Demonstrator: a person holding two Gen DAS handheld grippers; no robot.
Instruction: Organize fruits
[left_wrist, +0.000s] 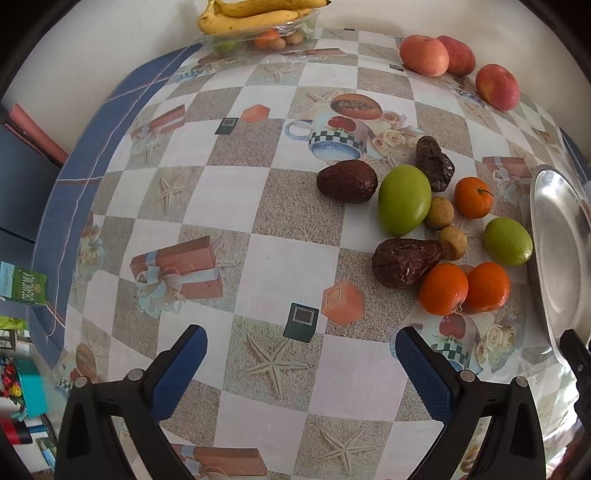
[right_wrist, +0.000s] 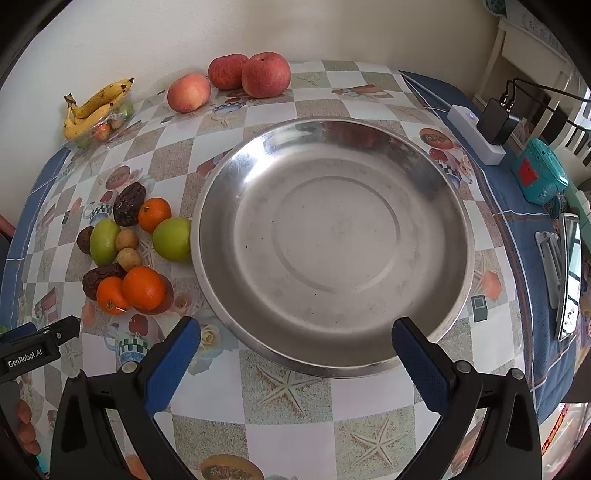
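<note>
Both the left tongs (left_wrist: 301, 373) and right tongs (right_wrist: 295, 363) are hanging wide and empty over the table (left_wrist: 229, 206), likely readying a first pick. The loose fruit cluster (left_wrist: 424, 221) is lying just beside the empty steel dish (right_wrist: 332, 240); only the right view is showing the whole dish.

The tabletop (right_wrist: 288, 402) is covered by a glossy checked cloth (left_wrist: 207, 192) printed with starfish, gift boxes and cups, edged in blue. A plain cream wall (right_wrist: 332, 29) is seen directly behind it. On the blue border at the right, a white power strip (right_wrist: 474, 134) with a black adapter (right_wrist: 495, 120) plugged in is laid, near a teal box (right_wrist: 539, 175). Soft daylight is reflected from the cloth.
</note>
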